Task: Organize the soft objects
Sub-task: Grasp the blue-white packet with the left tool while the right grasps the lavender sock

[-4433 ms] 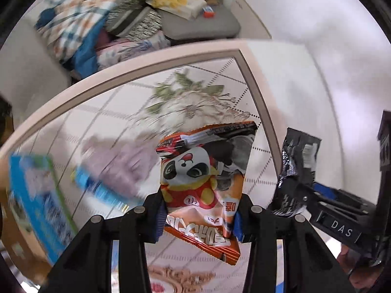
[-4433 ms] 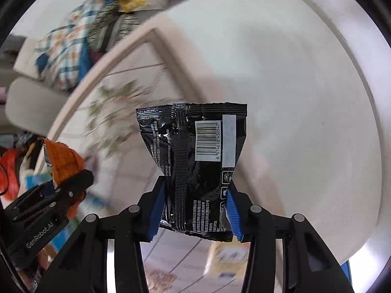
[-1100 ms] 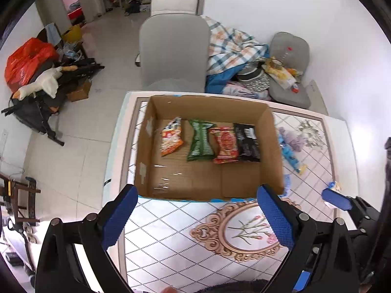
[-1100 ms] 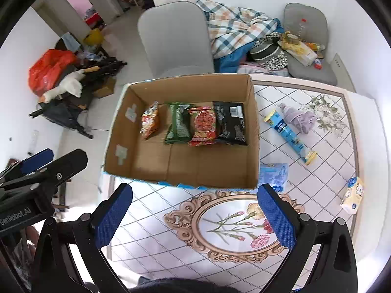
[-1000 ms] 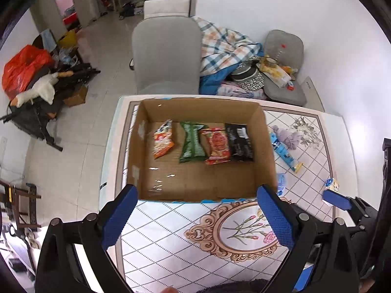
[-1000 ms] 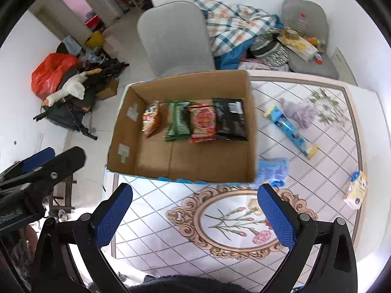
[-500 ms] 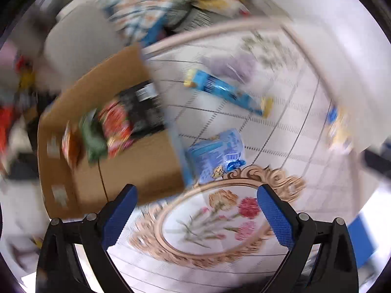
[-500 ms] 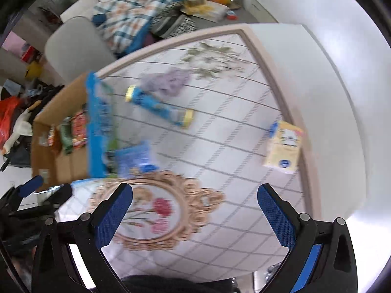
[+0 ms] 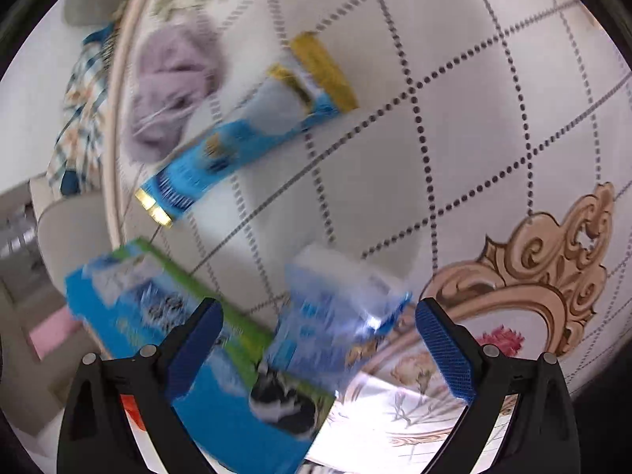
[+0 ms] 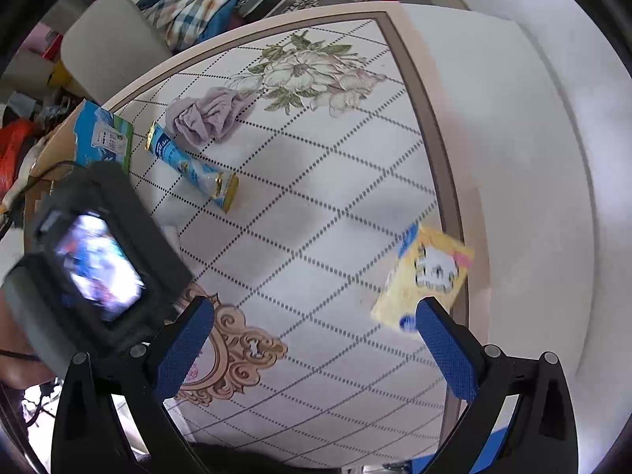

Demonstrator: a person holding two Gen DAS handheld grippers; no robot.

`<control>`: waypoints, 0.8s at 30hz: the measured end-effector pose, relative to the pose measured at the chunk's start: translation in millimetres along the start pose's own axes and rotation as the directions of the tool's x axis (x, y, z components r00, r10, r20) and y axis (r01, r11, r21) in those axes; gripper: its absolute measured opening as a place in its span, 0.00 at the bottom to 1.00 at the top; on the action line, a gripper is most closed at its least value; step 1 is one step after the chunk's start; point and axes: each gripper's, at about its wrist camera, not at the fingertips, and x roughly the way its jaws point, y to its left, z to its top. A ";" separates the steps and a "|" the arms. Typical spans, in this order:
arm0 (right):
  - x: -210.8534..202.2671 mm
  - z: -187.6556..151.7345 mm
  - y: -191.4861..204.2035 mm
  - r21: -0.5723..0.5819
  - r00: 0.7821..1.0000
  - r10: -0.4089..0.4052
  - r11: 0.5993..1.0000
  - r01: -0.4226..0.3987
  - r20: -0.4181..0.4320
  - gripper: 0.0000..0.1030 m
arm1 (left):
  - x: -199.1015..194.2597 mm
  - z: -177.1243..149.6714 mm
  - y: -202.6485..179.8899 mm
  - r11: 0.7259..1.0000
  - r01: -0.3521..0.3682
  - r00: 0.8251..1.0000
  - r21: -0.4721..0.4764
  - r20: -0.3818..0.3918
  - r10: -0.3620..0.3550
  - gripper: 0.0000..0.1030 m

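Blue and shiny, a small tissue pack (image 9: 335,328) lies on the table (image 9: 493,98) just beside the printed wall of the cardboard box (image 9: 166,335), and it sits between the wide-spread fingers of the left gripper (image 9: 316,347), which hold nothing. Only the left wrist view shows this pack; in the right wrist view the left gripper's camera body (image 10: 94,260) covers that spot. Beyond the pack, further from the box, a long blue tube with gold ends (image 9: 245,130) lies aslant on the table, and a crumpled lilac cloth (image 9: 170,87) sits just beside it near the table's edge. The right wrist view shows both sharply: the tube (image 10: 189,166) and the cloth (image 10: 209,114) next to the box corner (image 10: 102,134).

A yellow tissue pack (image 10: 426,276), seen only from the right wrist, lies well apart from the box near the table's opposite border, blurred, just ahead of one finger of the right gripper (image 10: 316,351). That gripper is also spread wide and empty.
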 end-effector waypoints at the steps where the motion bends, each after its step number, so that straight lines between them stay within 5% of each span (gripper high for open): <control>1: 1.4 6.7 -1.1 -0.008 1.000 0.003 1.000 -0.003 -0.002 1.00 | 3.7 3.2 -2.4 1.000 0.007 1.000 0.011 -0.006 -0.006 0.94; 2: 1.9 11.8 -1.6 -0.013 1.000 0.006 1.000 -0.006 -0.003 1.00 | 7.9 5.2 -4.0 1.000 0.017 1.000 0.018 -0.017 -0.017 0.77; 3: 1.8 17.8 -2.2 -0.021 1.000 0.010 1.000 -0.010 0.000 1.00 | 11.4 6.0 -3.3 0.999 0.039 0.999 0.007 -0.031 -0.039 0.75; 5: 0.8 27.4 -2.4 -0.037 1.000 0.016 0.999 -0.016 0.006 1.00 | 11.5 4.5 2.0 0.992 0.124 0.991 -0.038 -0.044 -0.125 0.54; 8: 0.3 37.7 -3.3 -0.052 0.999 0.041 0.998 -0.041 0.006 1.00 | 9.6 0.3 16.4 0.988 0.099 0.995 -0.118 -0.021 -0.102 0.48; 11: 3.3 50.9 -7.4 -0.040 0.996 0.094 0.995 -0.094 -0.010 1.00 | 2.9 -6.6 37.3 0.950 0.170 0.985 -0.261 0.016 -0.172 0.44; 13: 4.8 64.3 -8.4 -0.030 0.991 0.136 0.990 -0.137 -0.012 1.00 | -5.2 -16.5 63.9 0.860 0.286 0.958 -0.424 0.092 -0.273 0.44; 16: 4.1 86.0 0.2 -0.072 0.990 0.139 0.988 -0.138 0.007 1.00 | -8.5 -34.0 99.8 0.682 0.429 0.899 -0.592 0.212 -0.382 0.44; 18: 9.0 107.3 13.0 -0.122 0.991 0.133 0.984 -0.132 0.001 1.00 | -5.0 -51.9 127.6 0.508 0.506 0.851 -0.697 0.308 -0.425 0.44; 20: 17.3 126.8 26.5 -0.169 0.992 0.123 0.978 -0.123 -0.011 1.00 | -2.1 -66.4 147.4 0.386 0.537 0.825 -0.750 0.373 -0.424 0.44; 24: 47.5 164.6 67.7 -0.285 0.993 0.093 0.952 -0.108 -0.068 1.00 | 9.1 -86.7 174.4 0.211 0.566 0.787 -0.797 0.447 -0.425 0.44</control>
